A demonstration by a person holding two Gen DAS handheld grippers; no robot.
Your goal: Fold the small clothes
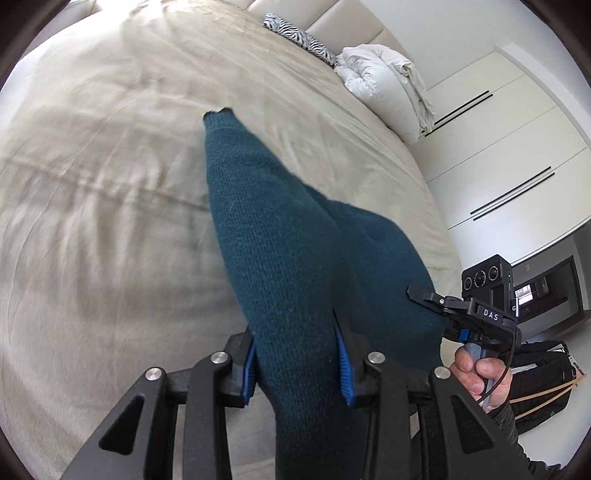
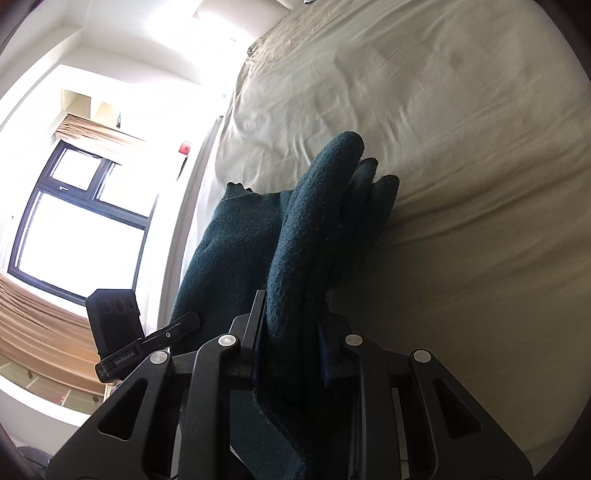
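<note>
Supporting surface is a bed (image 1: 110, 155) covered by a beige sheet (image 2: 461, 184), wrinkled and creased across its whole visible area. In the left wrist view, a zebra-patterned cushion (image 1: 295, 37) lies on the bed at the upper centre of the frame, against the padded headboard (image 1: 343, 22). Just to its right, at upper right, a white bundled duvet (image 1: 384, 81) rests on the sheet near the bed's edge. Whether the dark teal knit garment (image 1: 280, 236) touches the sheet cannot be determined.

Both wrist cameras look down along their tongs, close over the bed (image 1: 110, 147); both views share the knit (image 1: 280, 240).
</note>
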